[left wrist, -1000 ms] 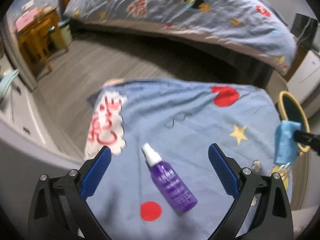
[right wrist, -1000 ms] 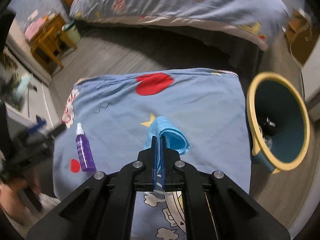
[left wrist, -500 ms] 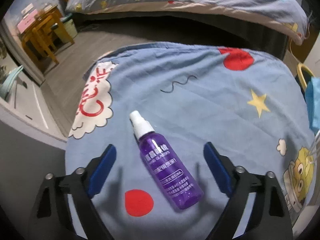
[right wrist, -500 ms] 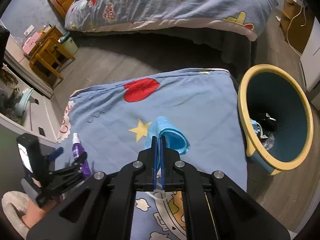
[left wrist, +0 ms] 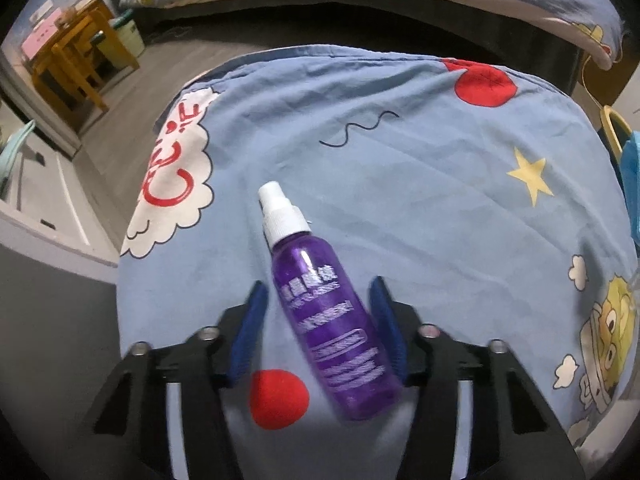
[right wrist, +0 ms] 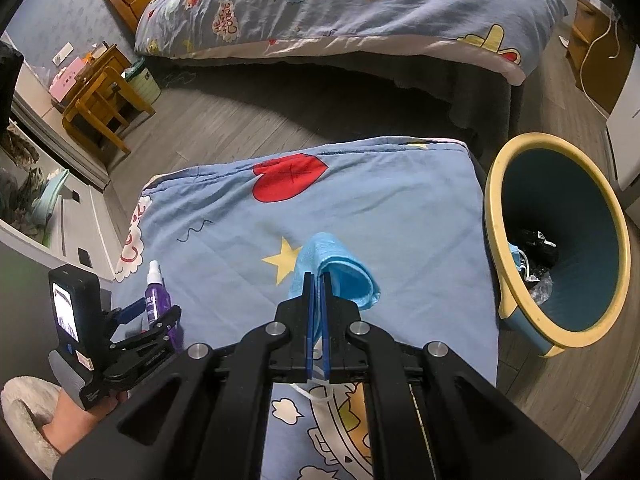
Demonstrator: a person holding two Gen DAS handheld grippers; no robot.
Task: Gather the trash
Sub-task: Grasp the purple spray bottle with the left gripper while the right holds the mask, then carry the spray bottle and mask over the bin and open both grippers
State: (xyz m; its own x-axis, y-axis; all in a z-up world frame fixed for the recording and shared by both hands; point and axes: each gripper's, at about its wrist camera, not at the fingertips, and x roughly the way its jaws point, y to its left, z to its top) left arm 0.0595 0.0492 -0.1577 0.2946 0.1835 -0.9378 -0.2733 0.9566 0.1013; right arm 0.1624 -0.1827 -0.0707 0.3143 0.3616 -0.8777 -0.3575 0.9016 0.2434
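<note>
A purple spray bottle [left wrist: 328, 312] with a white cap lies on a table covered with a blue cartoon cloth [left wrist: 400, 160]. My left gripper [left wrist: 316, 290] straddles the bottle's body and its jaws are closing; a gap still shows on the left side. In the right wrist view the bottle [right wrist: 154, 300] and the left gripper [right wrist: 156, 310], held by a hand, sit at the table's left edge. My right gripper [right wrist: 316, 276] is shut on a blue face mask [right wrist: 344, 276] above the cloth [right wrist: 400, 220]. The mask [left wrist: 630, 168] also shows at the left view's right edge.
A yellow-rimmed blue bin [right wrist: 494, 200] with dark trash inside stands on the floor right of the table. Beyond the table are a bed [right wrist: 360, 8], grey wood floor, a wooden chair [right wrist: 100, 108] and a small pale bin [right wrist: 146, 80].
My left gripper has come down over the purple bottle and its jaws have narrowed around it. The right gripper keeps its hold on the mask, almost still.
</note>
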